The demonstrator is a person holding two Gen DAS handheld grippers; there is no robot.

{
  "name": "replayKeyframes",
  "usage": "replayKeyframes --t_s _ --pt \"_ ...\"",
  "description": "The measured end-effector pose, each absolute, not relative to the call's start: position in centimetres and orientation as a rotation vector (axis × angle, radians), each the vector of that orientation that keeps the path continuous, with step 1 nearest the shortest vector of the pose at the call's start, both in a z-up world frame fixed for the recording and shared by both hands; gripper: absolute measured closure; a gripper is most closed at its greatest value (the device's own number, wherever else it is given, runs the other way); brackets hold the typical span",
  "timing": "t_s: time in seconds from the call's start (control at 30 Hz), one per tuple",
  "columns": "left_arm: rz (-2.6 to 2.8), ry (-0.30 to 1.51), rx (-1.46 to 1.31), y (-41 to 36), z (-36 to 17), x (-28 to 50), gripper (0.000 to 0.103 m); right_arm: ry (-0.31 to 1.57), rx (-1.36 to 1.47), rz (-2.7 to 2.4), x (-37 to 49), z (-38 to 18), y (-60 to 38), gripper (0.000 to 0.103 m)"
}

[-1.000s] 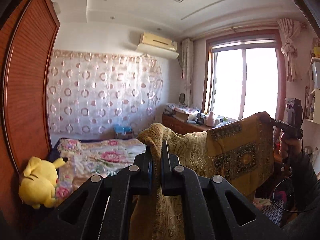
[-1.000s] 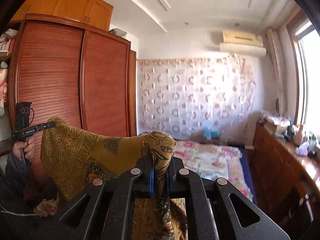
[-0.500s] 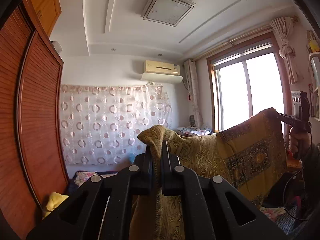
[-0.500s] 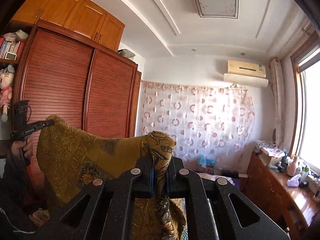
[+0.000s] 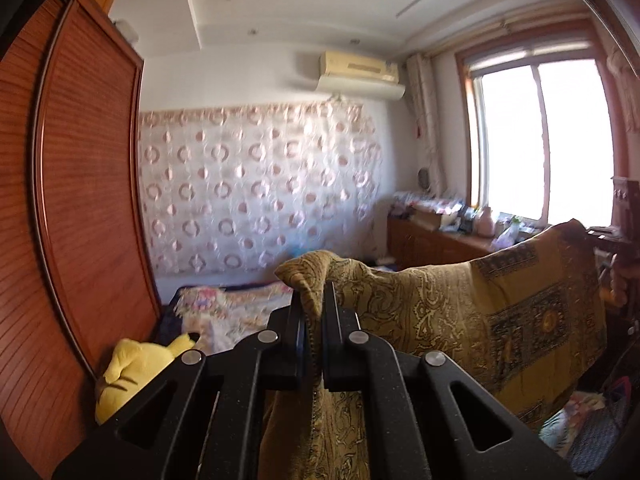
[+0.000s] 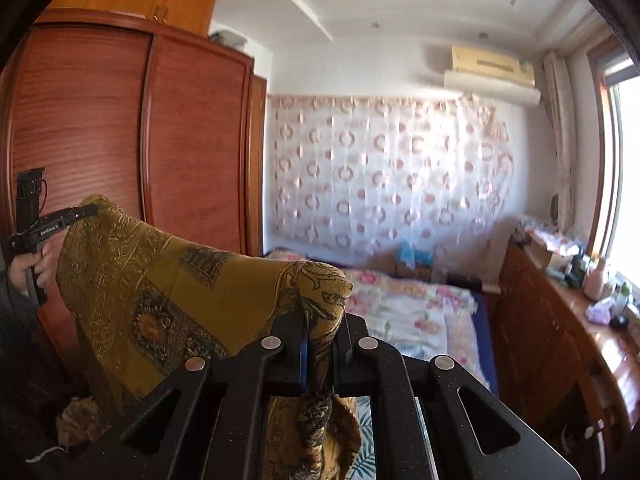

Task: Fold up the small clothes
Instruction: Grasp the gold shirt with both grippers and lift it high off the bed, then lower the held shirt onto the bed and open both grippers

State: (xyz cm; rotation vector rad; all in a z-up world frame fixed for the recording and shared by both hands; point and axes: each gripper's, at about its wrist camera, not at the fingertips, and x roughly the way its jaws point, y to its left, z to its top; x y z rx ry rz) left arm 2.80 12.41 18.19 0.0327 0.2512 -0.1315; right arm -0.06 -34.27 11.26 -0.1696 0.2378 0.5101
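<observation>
The left tool (image 5: 314,312) is clamped on one corner of the mustard patterned cloth (image 5: 500,312), low in the frame's centre. The right tool (image 6: 320,332) pinches the other corner. The cloth hangs stretched in the air between them, above the floral bed (image 6: 416,308), beside the wooden wardrobe (image 6: 120,140).

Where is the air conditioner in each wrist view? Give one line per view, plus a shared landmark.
Left wrist: the air conditioner sits high on the back wall, right of centre, beside the window.
Right wrist: the air conditioner is at upper right, above the curtain's right end.
Shared landmark: the circle-patterned curtain just below it.
</observation>
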Motion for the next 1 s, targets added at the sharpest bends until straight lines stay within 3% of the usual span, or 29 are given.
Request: replayKeyframes --t_s 0.33,0.53,0.6,0.7,0.77,0.83,0.93,1.0 --pt "-0.052 0.421 0.043 11.5 7.3 15.9 0.096 0.396 -0.242 0.400 14.4 3.3 -30.2 0.095" --pt "-0.027 0.485 0.046 10.9 4.7 19.1 0.096 0.481 -0.267 0.338 19.1 3.1 -25.6 0.095" --pt "-0.038 0.516 0.051 10.8 4.2 19.7 0.092 0.527 -0.248 0.313 20.1 4.8 -23.9 0.093" --pt "-0.053 0.539 0.049 10.6 3.4 19.0 0.079 0.573 -0.210 0.267 21.4 5.6 -23.1 0.071" --pt "-0.057 0.526 0.035 10.8 3.3 18.1 0.062 0.571 -0.200 0.258 22.6 6.6 -22.5 0.054" --pt "-0.076 0.530 0.008 11.1 3.0 17.3 0.055 0.572 -0.198 0.258 21.1 6.5 -22.5 0.052" --pt "-0.110 0.558 -0.030 11.3 2.1 16.1 0.024 0.578 -0.187 0.274 19.1 5.7 -23.0 0.052" --pt "-0.126 0.561 -0.041 11.4 1.4 15.3 0.017 0.584 -0.170 0.293 17.1 4.3 -24.0 0.052"
